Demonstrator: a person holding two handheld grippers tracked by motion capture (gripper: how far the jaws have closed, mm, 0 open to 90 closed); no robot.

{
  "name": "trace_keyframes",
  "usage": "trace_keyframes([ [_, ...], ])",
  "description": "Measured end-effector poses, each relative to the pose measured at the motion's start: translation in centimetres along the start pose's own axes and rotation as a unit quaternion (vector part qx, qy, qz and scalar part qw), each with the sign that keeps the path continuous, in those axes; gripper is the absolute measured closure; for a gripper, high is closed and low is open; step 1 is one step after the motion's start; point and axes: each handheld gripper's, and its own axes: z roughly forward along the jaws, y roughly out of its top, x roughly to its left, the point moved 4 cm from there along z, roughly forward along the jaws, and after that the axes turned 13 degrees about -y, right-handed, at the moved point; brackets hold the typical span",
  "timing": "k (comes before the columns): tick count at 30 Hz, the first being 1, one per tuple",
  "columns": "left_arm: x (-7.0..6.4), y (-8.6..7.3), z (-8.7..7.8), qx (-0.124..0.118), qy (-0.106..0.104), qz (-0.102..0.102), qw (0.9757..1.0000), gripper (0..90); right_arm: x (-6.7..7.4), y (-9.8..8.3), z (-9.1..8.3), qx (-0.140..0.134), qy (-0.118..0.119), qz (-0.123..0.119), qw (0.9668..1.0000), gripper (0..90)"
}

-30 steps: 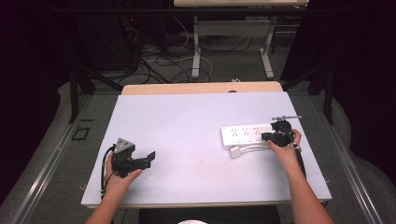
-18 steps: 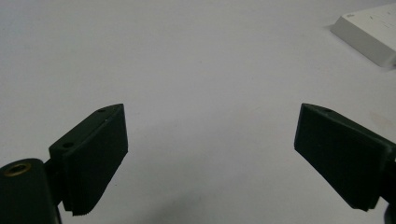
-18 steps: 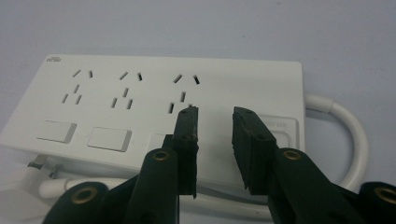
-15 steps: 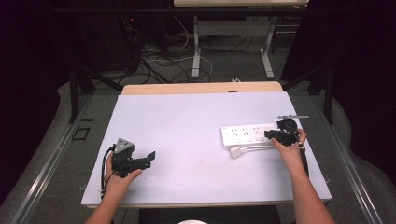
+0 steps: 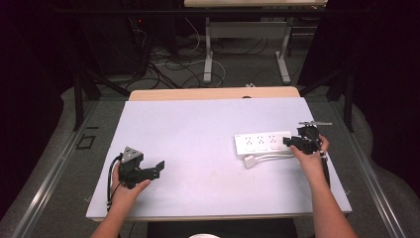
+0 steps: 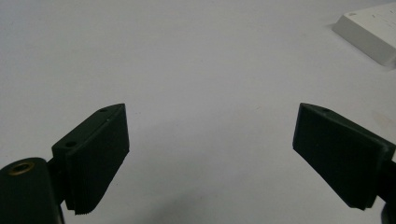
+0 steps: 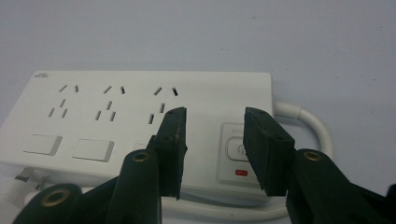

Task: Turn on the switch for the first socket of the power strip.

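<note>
Right gripper view: the right gripper [image 7: 212,140] is seen poised over the switch end of a white power strip [image 7: 112,121], its jaws partly apart and just opened wider, with nothing clamped between them; a power button [image 7: 236,150] with a red light lies in the gap. From the high view, the strip [image 5: 262,143] is found on the right of the table [image 5: 198,129], its cord and plug [image 5: 250,161] lying just beside it. The left gripper [image 6: 212,144] is held wide open and empty near the table's front left, well apart from the strip.
</note>
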Motion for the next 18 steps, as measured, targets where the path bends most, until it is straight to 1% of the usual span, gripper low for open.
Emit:
trace_keyframes([
  [1,0.00,0.00,0.00,0.000,0.000,0.000,1.0000,10.7,-0.17,0.05,0.01,-0.004,-0.003,-0.002,1.0000,57.9],
  [2,0.00,0.00,0.00,0.000,0.000,0.000,1.0000,10.7,-0.21,0.07,-0.05,-0.003,-0.002,0.003,1.0000,57.6],
  [3,0.00,0.00,0.00,0.000,0.000,0.000,1.0000,10.8,-0.35,0.09,-0.05,-0.004,-0.004,0.001,1.0000,57.2],
  [4,0.01,-0.01,0.00,0.000,0.000,0.000,1.0000,10.8,-0.38,0.09,-0.11,-0.002,-0.003,0.005,1.0000,56.8],
  [7,0.01,-0.02,0.04,-0.001,0.000,-0.001,1.0000,10.9,-0.61,0.13,-0.14,-0.006,-0.003,0.002,1.0000,55.0],
  [9,-0.01,-0.03,0.07,-0.001,0.000,-0.001,1.0000,10.9,-0.61,0.13,-0.16,-0.003,0.000,0.002,1.0000,53.5],
  [13,-0.02,-0.04,0.07,0.001,0.000,-0.001,1.0000,11.1,-0.67,0.12,-0.10,-0.002,-0.002,-0.003,1.0000,50.9],
  [18,-0.01,-0.06,0.08,0.001,0.001,0.000,1.0000,11.7,-0.86,0.05,-0.04,0.002,-0.004,-0.001,1.0000,49.7],
])
